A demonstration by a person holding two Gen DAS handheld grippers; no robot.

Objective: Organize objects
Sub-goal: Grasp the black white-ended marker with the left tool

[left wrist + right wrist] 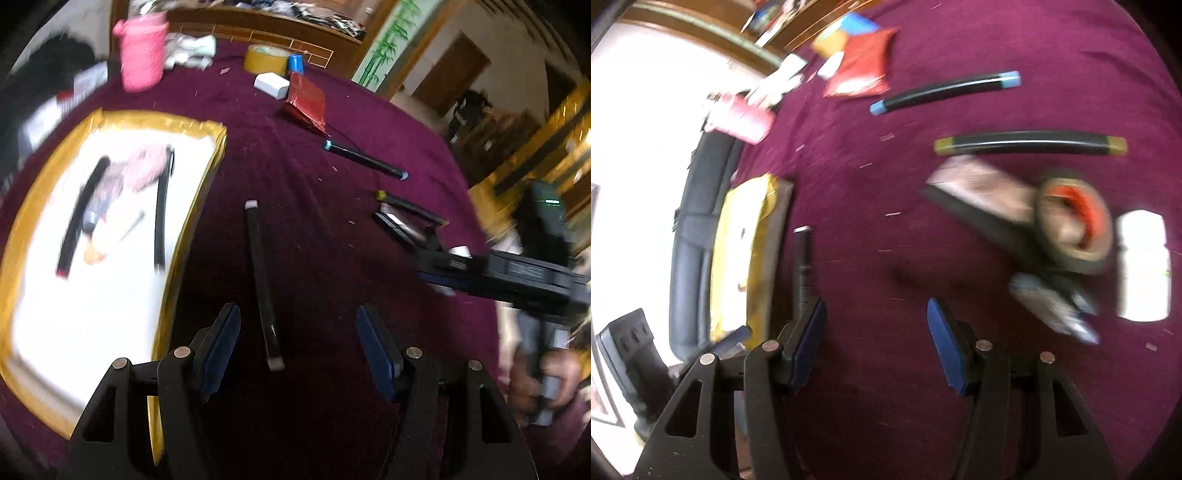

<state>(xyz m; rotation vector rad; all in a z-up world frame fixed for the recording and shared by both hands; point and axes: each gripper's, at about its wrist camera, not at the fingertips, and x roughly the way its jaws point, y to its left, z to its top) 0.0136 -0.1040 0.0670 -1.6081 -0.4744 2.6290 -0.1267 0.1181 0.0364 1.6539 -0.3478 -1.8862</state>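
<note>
On the maroon tablecloth a black stick with white ends [263, 280] lies lengthwise just ahead of my left gripper [297, 334], in line with the gap between its blue pads. The pads stand apart and do not touch it. My right gripper [876, 334] is open over bare cloth, with nothing between its fingers. The same stick [802, 262] runs beside its left finger. Ahead of it lie a blue-capped stick [945, 92], a yellow-capped stick [1030, 144] and a flat dark box [982, 199]. The gold-rimmed white tray [195, 206] holds two black sticks and pink items.
A tape roll [1071, 221], a white bottle [1143, 266] and a blurred grey-blue object [1052, 306] lie at the right. Farther back stand a pink cup [142, 50], yellow tape [266, 59], a white box [271, 85] and a red packet [306, 103]. The right gripper [443, 264] reaches in from the right.
</note>
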